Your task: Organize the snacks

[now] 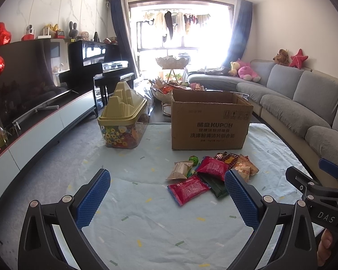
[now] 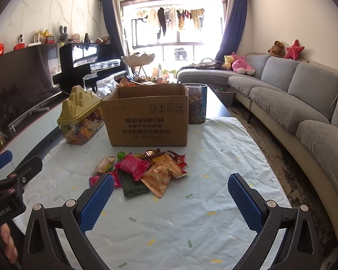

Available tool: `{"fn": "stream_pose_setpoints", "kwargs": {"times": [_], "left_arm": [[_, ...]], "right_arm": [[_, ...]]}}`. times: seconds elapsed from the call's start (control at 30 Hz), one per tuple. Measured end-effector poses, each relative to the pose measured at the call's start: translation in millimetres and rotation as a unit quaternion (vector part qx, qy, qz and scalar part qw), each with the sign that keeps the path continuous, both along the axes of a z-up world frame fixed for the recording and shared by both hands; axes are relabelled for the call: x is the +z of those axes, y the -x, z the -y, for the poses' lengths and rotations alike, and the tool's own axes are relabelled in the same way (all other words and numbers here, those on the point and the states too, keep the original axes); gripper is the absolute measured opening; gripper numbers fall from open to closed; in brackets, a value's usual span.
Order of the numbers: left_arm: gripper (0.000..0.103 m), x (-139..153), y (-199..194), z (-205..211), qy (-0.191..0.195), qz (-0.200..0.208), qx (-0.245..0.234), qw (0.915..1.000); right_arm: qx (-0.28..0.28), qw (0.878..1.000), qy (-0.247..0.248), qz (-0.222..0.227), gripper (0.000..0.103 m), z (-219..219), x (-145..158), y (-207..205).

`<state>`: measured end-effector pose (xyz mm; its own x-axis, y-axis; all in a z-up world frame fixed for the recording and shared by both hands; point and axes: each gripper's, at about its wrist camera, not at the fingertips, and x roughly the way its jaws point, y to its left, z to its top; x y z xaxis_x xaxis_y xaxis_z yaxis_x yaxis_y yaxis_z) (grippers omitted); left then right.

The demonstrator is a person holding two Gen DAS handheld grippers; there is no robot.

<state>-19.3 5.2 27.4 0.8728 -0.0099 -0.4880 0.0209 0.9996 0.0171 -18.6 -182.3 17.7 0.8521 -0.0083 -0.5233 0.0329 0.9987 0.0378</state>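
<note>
Both claws spread wide, nothing between the pads. Left claw (image 1: 166,199) hangs over the cloth-covered tabletop (image 1: 146,225); right claw (image 2: 171,199) likewise, over the same cloth.

Snack pile (image 2: 144,171) lies loose on the cloth, at 12 o'clock from the right claw and about 1 o'clock from the left claw. In the pile: red packets (image 2: 133,165), a dark green packet (image 2: 131,185), orange-tan packets (image 2: 160,176), a beige pouch (image 1: 180,169), a small green round item (image 1: 193,159). In the left wrist view, the right pad of the left claw overlaps the pile's near right edge; contact cannot be told.

Cardboard box (image 2: 146,117), flaps up, stands just behind the pile at 12 o'clock. Clear container with gold mountain-shaped lid (image 1: 124,121) sits at the box's 9 o'clock, full of colourful sweets. Clear jar (image 2: 197,103) of brown snacks stands at the box's 3 o'clock, slightly behind.

Right claw's frame shows at 3 o'clock in the left wrist view, with a fingertip (image 1: 325,241) under it.
</note>
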Motion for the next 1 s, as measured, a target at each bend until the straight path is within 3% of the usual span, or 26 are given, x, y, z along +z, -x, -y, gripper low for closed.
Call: {"fn": "stream_pose_setpoints", "kwargs": {"times": [0.37, 0.7, 0.87, 1.0], "left_arm": [[0.103, -25.4, -31.3, -2.6, -0.004, -0.029, -0.011, 0.9995], [0.102, -40.1, -83.5, -2.7, -0.032, -0.053, -0.014, 0.9979], [0.100, -46.6, -109.4, -2.6, -0.035, -0.068, -0.014, 0.9969], [0.096, -56.6, -130.3, -3.8, -0.016, -0.095, -0.024, 0.9951]], "right_arm": [[0.008, 0.999, 0.003, -0.031, 0.102, -4.7, -20.9, -21.0], [0.002, 0.998, 0.028, -0.049, 0.102, -12.0, -41.3, -71.4], [-0.001, 0.998, 0.014, -0.064, 0.102, -11.3, -48.9, -95.7], [-0.003, 0.996, -0.008, -0.089, 0.099, -9.3, -59.2, -115.1]]}}
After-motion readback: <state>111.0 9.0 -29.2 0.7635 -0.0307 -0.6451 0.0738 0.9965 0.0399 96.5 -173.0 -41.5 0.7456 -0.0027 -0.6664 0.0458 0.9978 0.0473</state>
